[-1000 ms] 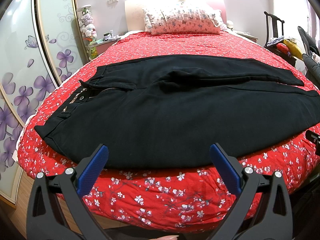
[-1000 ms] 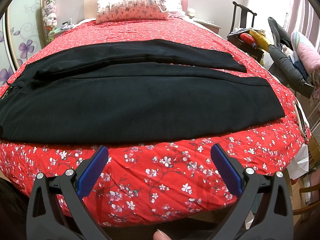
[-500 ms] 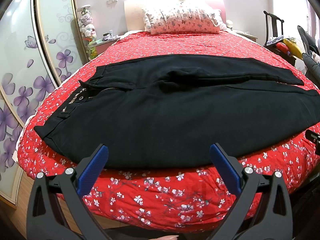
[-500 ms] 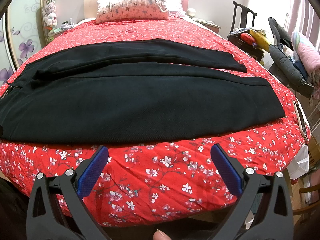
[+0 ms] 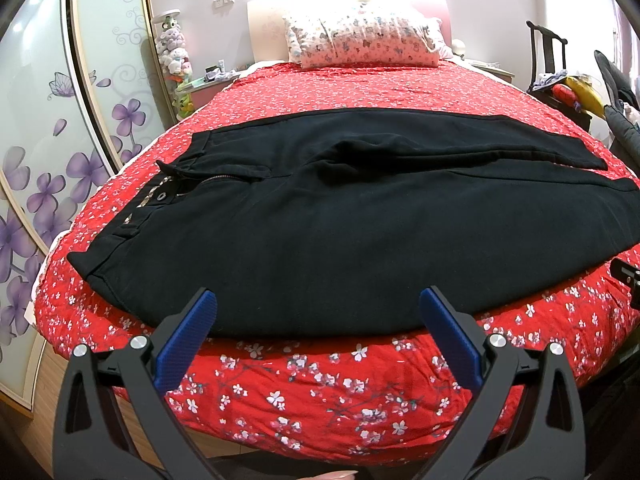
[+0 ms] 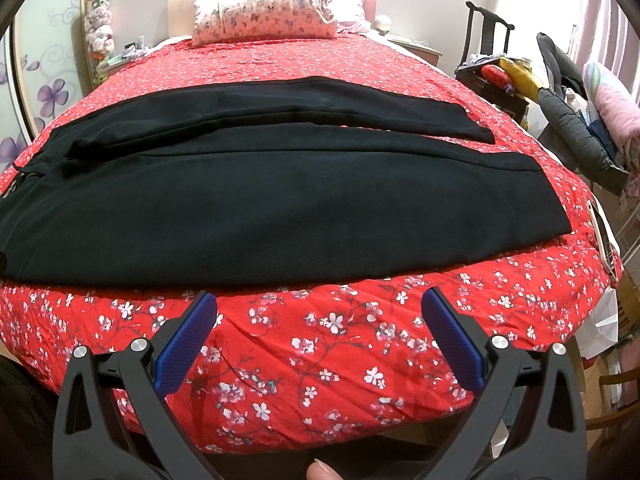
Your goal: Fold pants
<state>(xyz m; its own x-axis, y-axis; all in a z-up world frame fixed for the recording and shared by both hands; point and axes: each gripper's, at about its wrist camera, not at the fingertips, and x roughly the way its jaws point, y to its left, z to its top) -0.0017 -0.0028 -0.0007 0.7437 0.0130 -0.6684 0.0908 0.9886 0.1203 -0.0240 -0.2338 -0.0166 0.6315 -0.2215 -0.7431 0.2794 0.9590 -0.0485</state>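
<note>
Black pants lie flat across a bed with a red flowered cover, waist at the left with the open zipper showing, legs running right. In the right wrist view the pants show both legs, hems at the right. My left gripper is open and empty, held just before the near edge of the pants by the waist end. My right gripper is open and empty, over the bed cover just short of the near leg's edge.
A flowered pillow lies at the head of the bed. A sliding wardrobe door with purple flowers stands at the left. A dark chair with clothes and toys stands at the right. The bed's front edge drops off below the grippers.
</note>
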